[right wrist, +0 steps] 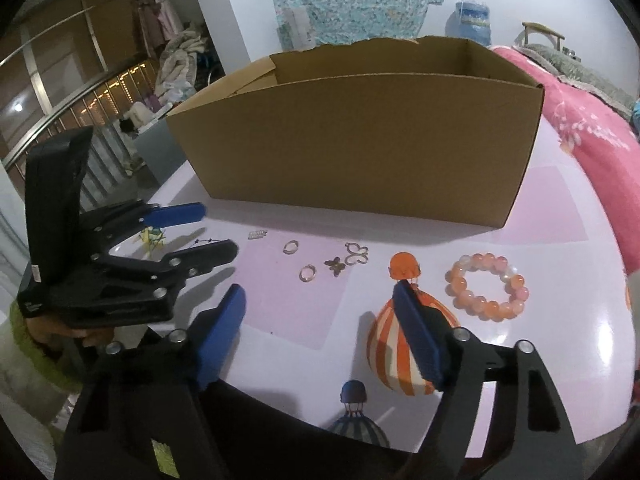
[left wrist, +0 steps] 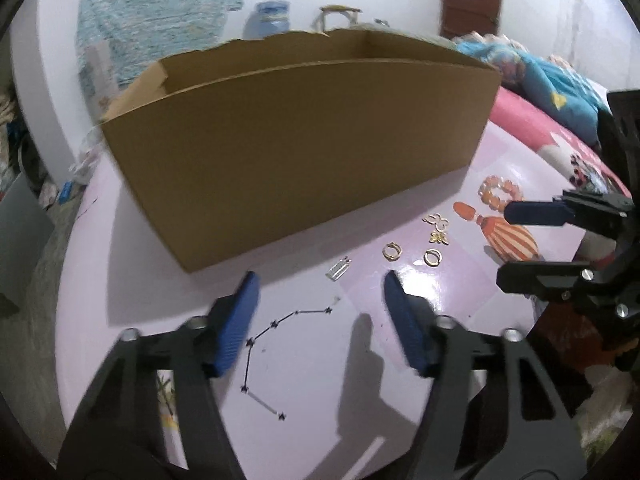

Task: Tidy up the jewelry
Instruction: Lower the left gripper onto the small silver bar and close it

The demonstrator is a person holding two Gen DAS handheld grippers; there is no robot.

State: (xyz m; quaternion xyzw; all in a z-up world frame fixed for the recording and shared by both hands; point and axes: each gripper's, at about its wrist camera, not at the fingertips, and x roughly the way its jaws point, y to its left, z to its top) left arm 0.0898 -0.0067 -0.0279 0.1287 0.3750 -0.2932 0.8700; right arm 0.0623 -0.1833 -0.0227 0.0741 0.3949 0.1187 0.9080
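Jewelry lies on the pink table in front of an open cardboard box (left wrist: 296,136) (right wrist: 360,136). A black chain bracelet (left wrist: 264,344) lies between my left gripper's fingers. A silver clip (left wrist: 339,269) (right wrist: 257,235), two gold rings (left wrist: 390,250) (right wrist: 291,247), butterfly charms (left wrist: 437,227) (right wrist: 356,257) and an orange bead bracelet (left wrist: 500,192) (right wrist: 486,287) lie further right. My left gripper (left wrist: 320,292) (right wrist: 216,232) is open and empty above the chain. My right gripper (right wrist: 320,300) (left wrist: 508,240) is open and empty, near the rings.
The tablecloth (right wrist: 560,340) has printed orange and blue balloons (right wrist: 404,344). A pink blanket (right wrist: 592,140) lies at the right. A water jug (left wrist: 272,18) and hanging cloth (left wrist: 156,12) stand behind the box.
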